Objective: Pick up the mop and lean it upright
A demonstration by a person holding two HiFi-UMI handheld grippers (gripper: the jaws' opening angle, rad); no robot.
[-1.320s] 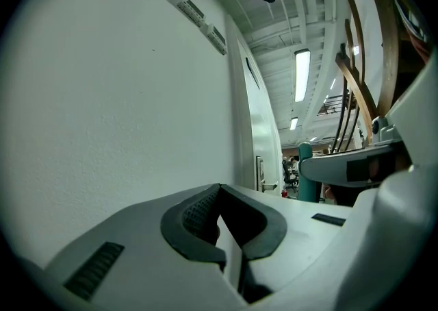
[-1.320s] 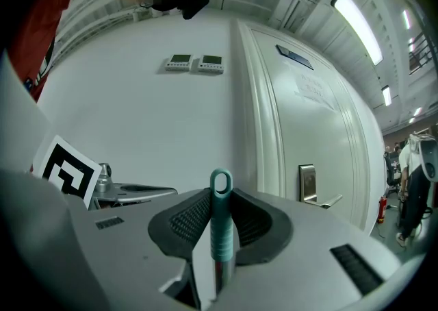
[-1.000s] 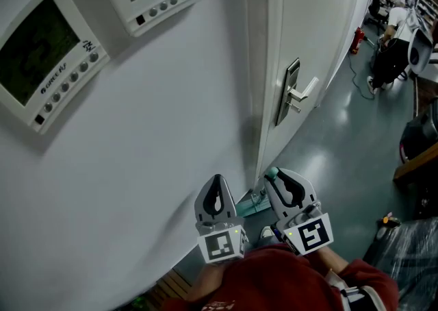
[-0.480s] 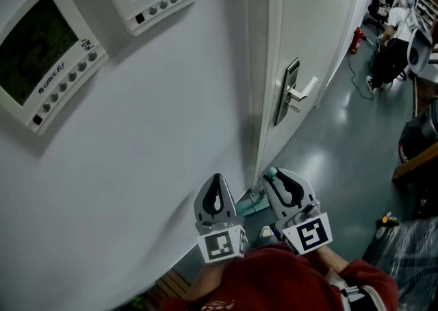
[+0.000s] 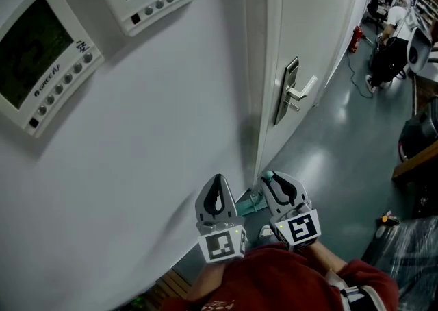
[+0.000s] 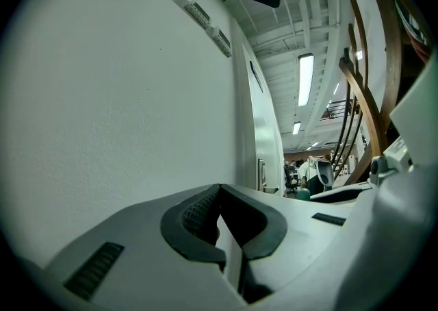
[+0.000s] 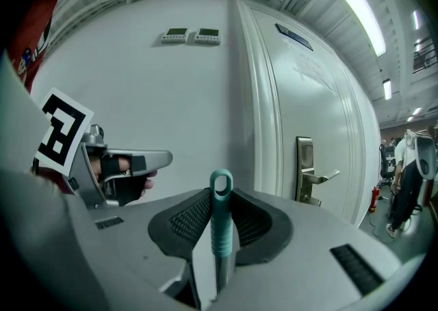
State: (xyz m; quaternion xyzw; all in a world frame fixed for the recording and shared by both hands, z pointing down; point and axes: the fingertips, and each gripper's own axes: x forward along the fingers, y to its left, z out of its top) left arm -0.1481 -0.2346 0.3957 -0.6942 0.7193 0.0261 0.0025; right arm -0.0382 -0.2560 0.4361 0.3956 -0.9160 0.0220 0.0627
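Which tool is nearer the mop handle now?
Right. The right tool is clamped on the mop handle just below its teal tip; the left tool sits to its left, not touching.

This looks like an office or workshop building, seen from its corridor end. Two control panels [image 5: 41, 63] hang on the white wall beside a door [image 5: 321, 22] with a lever handle [image 5: 295, 94]. Beyond are a glossy grey floor [image 5: 335, 159], a fire extinguisher [image 5: 356, 39], office chairs [image 5: 390, 59], and strip lights [image 6: 304, 80] under an exposed ceiling.
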